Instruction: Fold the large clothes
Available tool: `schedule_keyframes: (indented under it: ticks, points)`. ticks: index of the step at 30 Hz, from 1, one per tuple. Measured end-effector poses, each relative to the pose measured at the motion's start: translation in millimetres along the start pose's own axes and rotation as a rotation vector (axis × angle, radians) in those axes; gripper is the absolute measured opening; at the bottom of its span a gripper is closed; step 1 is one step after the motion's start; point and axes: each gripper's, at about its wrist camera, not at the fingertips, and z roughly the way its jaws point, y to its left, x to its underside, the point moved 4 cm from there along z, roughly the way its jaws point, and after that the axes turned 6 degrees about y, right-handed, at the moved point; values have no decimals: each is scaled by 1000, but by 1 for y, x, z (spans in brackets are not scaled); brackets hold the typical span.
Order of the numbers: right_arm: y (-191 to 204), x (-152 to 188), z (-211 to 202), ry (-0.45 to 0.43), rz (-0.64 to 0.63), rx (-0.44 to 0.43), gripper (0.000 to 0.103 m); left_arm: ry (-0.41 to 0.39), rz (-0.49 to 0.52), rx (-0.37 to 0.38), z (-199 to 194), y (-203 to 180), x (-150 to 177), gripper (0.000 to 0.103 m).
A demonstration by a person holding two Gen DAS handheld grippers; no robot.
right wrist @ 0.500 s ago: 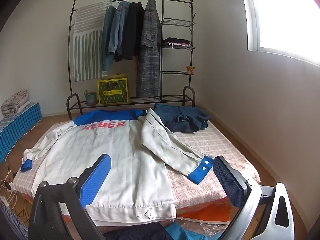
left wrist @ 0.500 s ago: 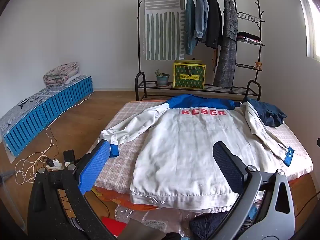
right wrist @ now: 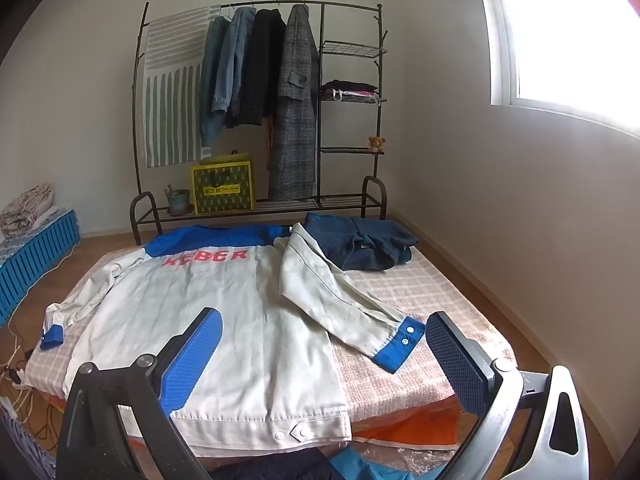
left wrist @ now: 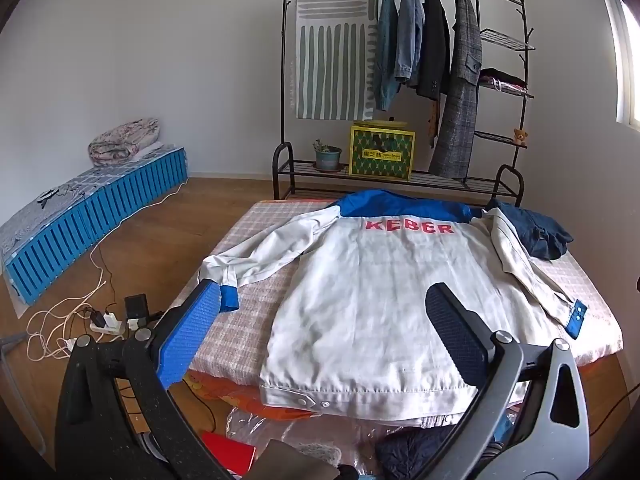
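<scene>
Jacket [left wrist: 384, 300] spread back-up across the bed [left wrist: 248, 328], hem at the near edge, collar toward the far edge. Left gripper [left wrist: 324, 336] and right gripper [right wrist: 324, 354] both wide apart, clamped on nothing, hovering off the near edge. Next to nothing changed since half a second ago: same framing, same lie of cloth, so folding probably not begun. Left cuff [left wrist: 229, 299] near the left edge, right cuff [right wrist: 398, 342] on bare bed. Folded navy garment [right wrist: 366, 246] at the far right corner, touching the right sleeve, perhaps in the way. Clothes rack [left wrist: 404, 80] beyond.
</scene>
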Motion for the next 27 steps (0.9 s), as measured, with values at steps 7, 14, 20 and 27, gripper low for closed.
schedule_keyframes:
  ticks: [7,14,20,27]
  points:
    - [2,-2,-4,-5,0,-1,103,-7,-16,6,-7,10,-1,103]
    - [5,-5,-6,-11,3,-9,103,-6,-15,9,-7,11,-1,103]
    - [8,-8,-7,-18,-4,-9,103,-7,-23,8,-9,13,-3,103]
    - [10,-8,-7,-19,-6,-8,103,-3,-27,10,-9,15,-4,103]
